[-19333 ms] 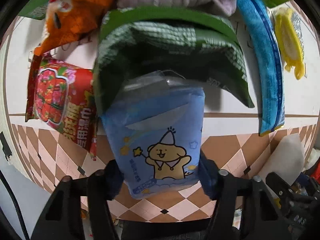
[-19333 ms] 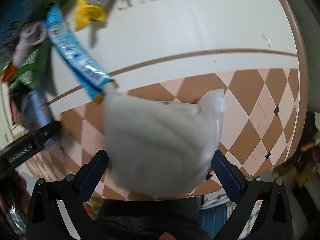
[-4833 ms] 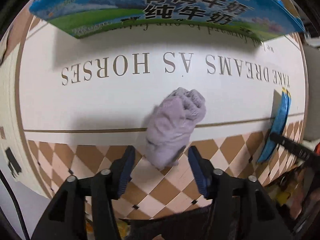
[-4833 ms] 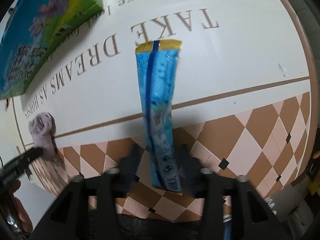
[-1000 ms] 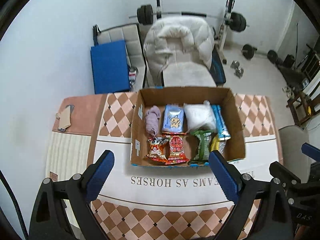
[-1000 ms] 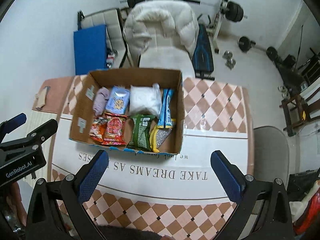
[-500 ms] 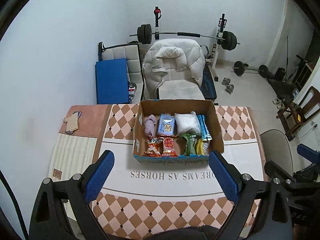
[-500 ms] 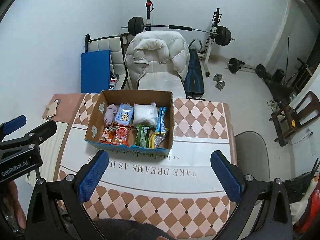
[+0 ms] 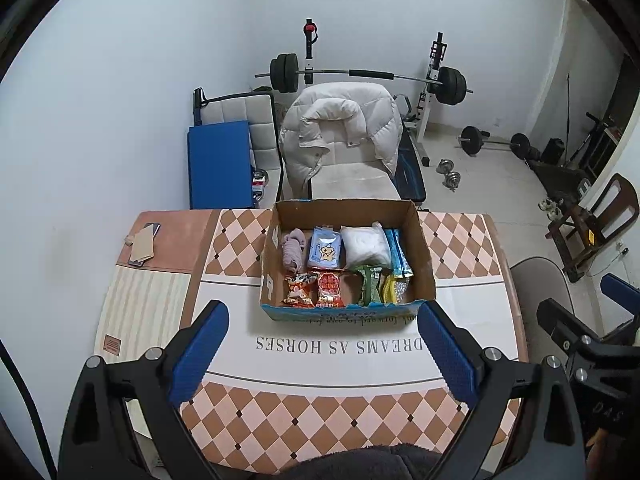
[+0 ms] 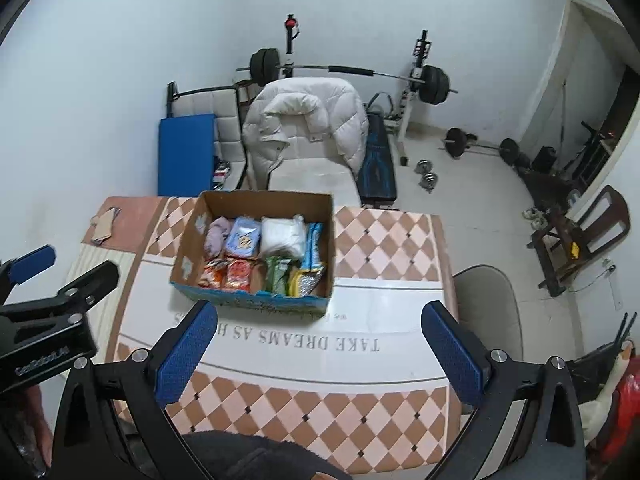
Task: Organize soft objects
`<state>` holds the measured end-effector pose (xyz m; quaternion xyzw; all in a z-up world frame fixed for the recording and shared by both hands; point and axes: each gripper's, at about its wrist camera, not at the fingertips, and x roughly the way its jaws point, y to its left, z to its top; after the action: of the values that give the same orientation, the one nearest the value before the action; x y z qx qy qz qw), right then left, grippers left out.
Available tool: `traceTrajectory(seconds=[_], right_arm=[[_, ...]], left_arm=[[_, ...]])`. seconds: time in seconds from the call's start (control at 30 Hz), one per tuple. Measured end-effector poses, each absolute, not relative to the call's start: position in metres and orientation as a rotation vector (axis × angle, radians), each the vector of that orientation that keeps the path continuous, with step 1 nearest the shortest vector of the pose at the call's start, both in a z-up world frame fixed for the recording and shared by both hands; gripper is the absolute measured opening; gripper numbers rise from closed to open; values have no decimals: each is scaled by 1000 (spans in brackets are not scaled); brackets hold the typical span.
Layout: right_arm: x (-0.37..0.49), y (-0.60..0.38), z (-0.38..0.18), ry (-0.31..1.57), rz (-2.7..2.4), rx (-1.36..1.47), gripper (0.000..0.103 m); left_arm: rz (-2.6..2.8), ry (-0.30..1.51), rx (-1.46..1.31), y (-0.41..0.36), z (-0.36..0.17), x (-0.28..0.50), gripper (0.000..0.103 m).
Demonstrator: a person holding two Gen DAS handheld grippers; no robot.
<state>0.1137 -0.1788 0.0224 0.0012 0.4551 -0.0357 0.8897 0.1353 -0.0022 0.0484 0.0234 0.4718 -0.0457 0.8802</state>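
A cardboard box [image 9: 424, 254] stands on the table [image 9: 328, 364], also in the right wrist view [image 10: 188, 248]. Inside lie a lilac cloth [image 9: 293, 253], a blue bear tissue pack [image 9: 326, 253], a white bag [image 9: 366, 245], a long blue packet [image 9: 397, 252], an orange snack [image 9: 299, 290], a red pack [image 9: 330, 290], a green pack [image 9: 370, 288] and a yellow packet [image 9: 390, 290]. My left gripper [image 9: 322, 354] is open and empty, held high over the table's near side. My right gripper [image 10: 318, 352] is open and empty, likewise high and back from the box.
A phone and a card [image 9: 142, 244] lie on the table's far left corner. Behind the table stand a chair with a white puffer jacket [image 9: 340, 132], a blue mat [image 9: 220, 164] and a barbell rack [image 9: 360, 76]. A grey chair [image 10: 486, 308] sits to the right.
Both grippers have pulled further up and back, so the box looks smaller and more of the room shows. The box and its contents have not moved.
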Motion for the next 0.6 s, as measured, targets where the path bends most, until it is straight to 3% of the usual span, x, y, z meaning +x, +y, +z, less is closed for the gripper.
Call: traceTrajectory(seconds=[0.6], right_arm=[[148, -184, 3, 937, -115, 16, 103]], left_arm=[[-46, 948, 99, -4, 29, 158, 102]])
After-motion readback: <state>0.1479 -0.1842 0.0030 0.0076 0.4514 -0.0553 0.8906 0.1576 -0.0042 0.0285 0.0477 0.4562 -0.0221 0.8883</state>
